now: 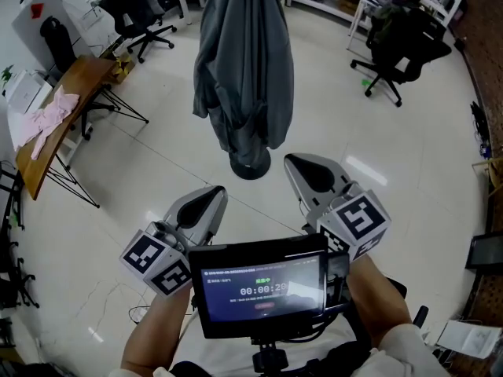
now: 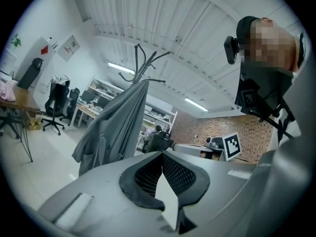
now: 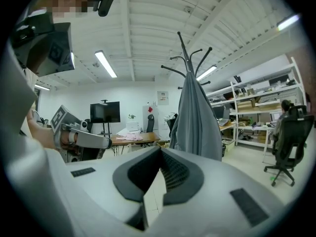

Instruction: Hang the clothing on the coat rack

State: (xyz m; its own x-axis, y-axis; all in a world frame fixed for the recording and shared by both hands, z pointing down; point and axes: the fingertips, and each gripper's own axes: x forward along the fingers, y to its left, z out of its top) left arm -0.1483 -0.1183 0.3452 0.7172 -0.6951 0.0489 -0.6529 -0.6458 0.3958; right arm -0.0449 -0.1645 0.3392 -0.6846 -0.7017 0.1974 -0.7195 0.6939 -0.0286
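Observation:
A grey garment hangs on the coat rack, draped down to just above the round black base. It also shows as the grey garment under the rack's hooks, and as the grey garment in the right gripper view. My left gripper and right gripper are held low in front of the rack, well apart from the cloth. Both are shut with nothing between the jaws.
A wooden table at the left carries pink clothing. Black office chairs stand at the back right and back left. A mounted screen sits close below the grippers. White tiled floor surrounds the rack.

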